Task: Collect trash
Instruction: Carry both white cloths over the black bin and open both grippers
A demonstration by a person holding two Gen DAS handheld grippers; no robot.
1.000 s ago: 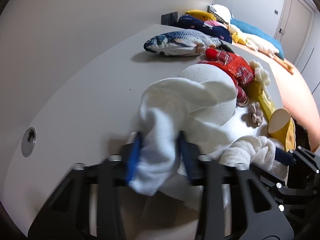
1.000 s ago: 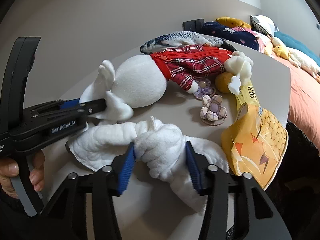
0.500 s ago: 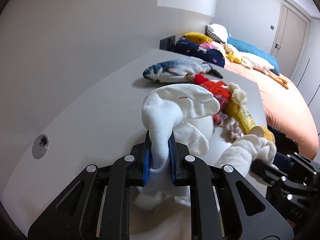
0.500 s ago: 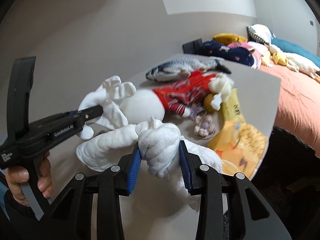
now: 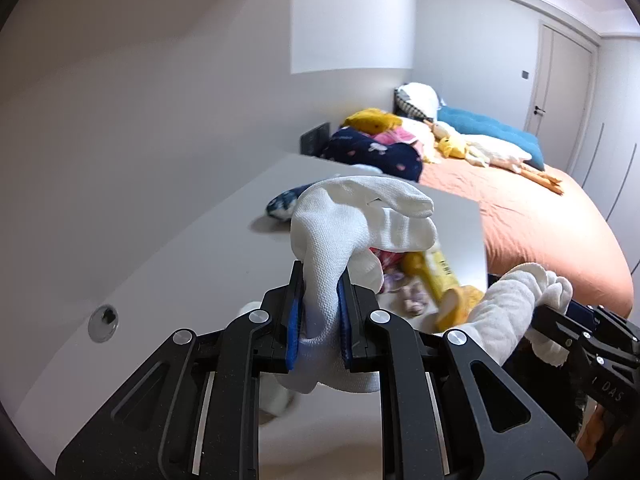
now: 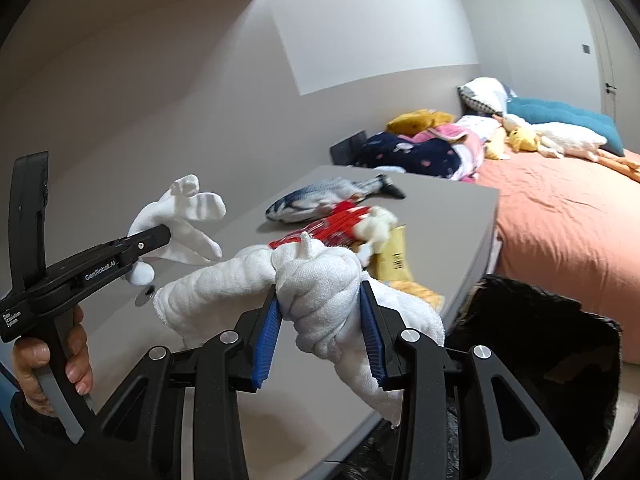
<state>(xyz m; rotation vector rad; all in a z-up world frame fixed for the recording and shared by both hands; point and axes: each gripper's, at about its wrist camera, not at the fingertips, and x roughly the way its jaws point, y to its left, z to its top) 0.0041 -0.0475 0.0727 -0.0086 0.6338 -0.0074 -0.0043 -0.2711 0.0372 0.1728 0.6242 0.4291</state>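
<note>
Above the grey tabletop [image 6: 440, 216], the left gripper [image 5: 319, 312] is pinching a white knitted sock [image 5: 352, 216] while the right gripper [image 6: 318, 332] is clamping a knotted white towel [image 6: 316, 280]. Both look lifted clear; next, carrying them to the black bag [image 6: 540, 352] just right of it.

Black left gripper [image 5: 319, 308], blue-padded jaws, silver screws, white "GenRobot.AI" lettering

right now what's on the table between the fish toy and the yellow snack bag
In the right wrist view, a red plaid plush lies between the fish toy and the yellow snack bag.
</note>
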